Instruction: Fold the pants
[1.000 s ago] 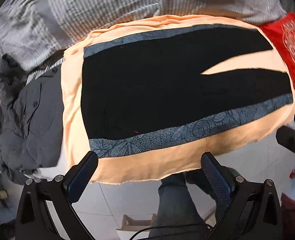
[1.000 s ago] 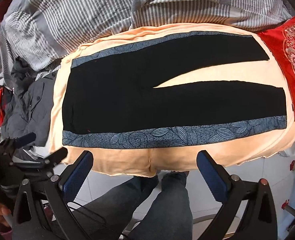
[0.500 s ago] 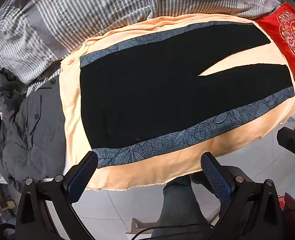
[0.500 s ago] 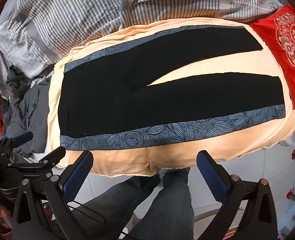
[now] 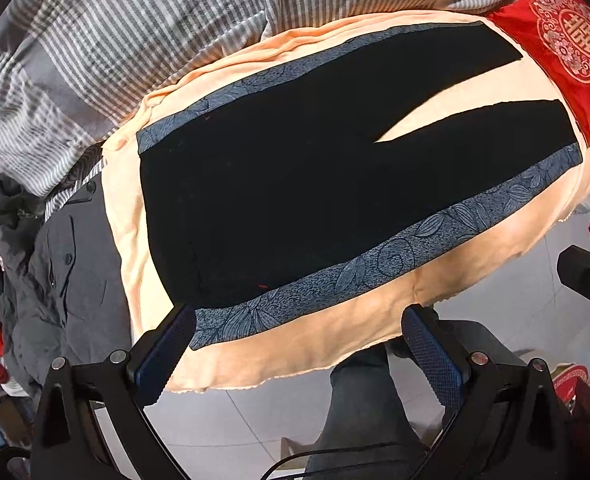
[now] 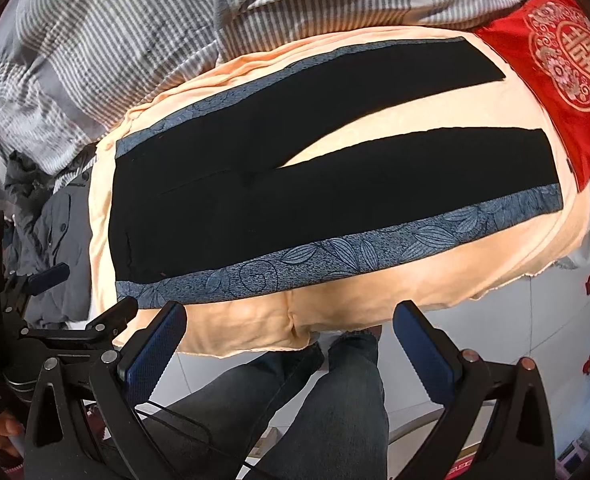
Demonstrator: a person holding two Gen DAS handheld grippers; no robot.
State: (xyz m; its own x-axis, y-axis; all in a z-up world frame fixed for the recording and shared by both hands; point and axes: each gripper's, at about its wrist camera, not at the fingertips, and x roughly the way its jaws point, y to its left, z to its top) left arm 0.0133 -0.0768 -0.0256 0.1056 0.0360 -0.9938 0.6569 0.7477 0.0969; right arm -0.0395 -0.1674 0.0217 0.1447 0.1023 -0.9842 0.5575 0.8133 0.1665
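In the left wrist view, we see the black pants (image 5: pixel 295 184) spread flat on a peach cloth (image 5: pixel 315 344) that covers the bed; the waistband lies toward the left and the two legs run to the right, parted by a narrow wedge of peach; a blue leaf-patterned band (image 5: pixel 375 264) runs along the near side of the pants and a second one along the far side; our left hand-held gripper (image 5: pixel 295 356) hangs above the near edge of the cloth with its jaws wide apart and nothing between them, clear of the fabric; a grey garment (image 5: pixel 67 264) with buttons lies crumpled just left of the cloth; a grey striped duvet (image 5: pixel 115 48) fills the far side, and a red embroidered cushion (image 5: pixel 567 48) touches the cloth beyond the leg ends; at the right edge a dark part of the other tool shows, too little to read.

In the right wrist view, we see the same pants (image 6: pixel 223 208) with the gap between the legs wider; our right hand-held gripper (image 6: pixel 291 356) is likewise spread open and empty, held over the near hem of the peach cloth (image 6: pixel 255 328) and above our jeans-clad legs (image 6: pixel 335 408); the left hand-held gripper (image 6: pixel 75 300) appears at the lower left, beside the grey garment (image 6: pixel 55 232); the striped duvet (image 6: pixel 95 40) and red cushion (image 6: pixel 567 64) lie beyond.
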